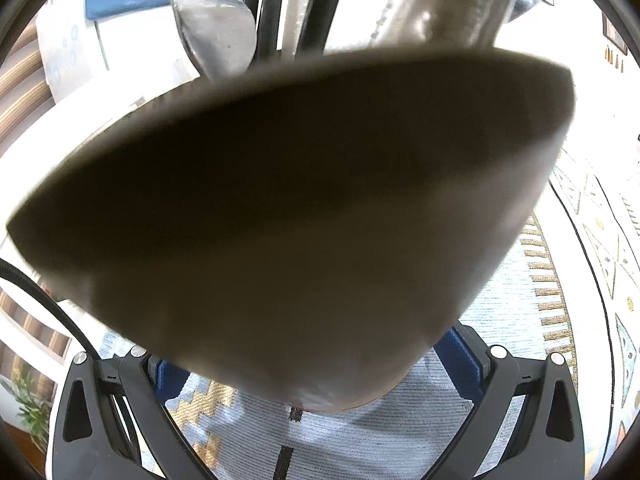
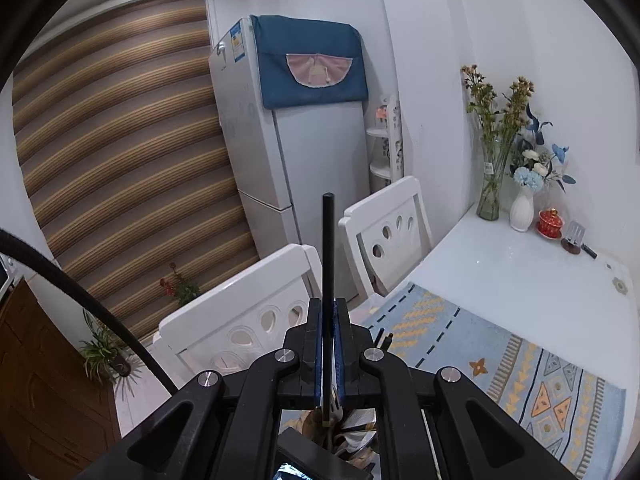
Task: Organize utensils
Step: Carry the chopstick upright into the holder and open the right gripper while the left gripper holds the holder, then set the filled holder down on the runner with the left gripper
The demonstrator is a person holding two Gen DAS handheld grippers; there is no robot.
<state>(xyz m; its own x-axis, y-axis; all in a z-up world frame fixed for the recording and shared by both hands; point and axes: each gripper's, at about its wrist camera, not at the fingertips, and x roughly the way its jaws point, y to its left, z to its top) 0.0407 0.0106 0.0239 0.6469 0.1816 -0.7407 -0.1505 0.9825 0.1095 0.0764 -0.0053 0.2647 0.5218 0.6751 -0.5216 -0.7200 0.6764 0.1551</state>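
Observation:
A big brown utensil holder fills the left wrist view, tilted above the patterned mat. My left gripper is shut on it, a blue pad against each side. A metal slotted spatula, black handles and a silver ladle handle stick out of its far end. In the right wrist view my right gripper is shut on a thin black chopstick-like rod that stands upright. Its lower end reaches down to utensils seen beneath the gripper.
A white table carries the blue and yellow mat, a glass vase, a white vase, a red jar and a small spatula on a stand. Two white chairs stand at the left edge, a fridge behind.

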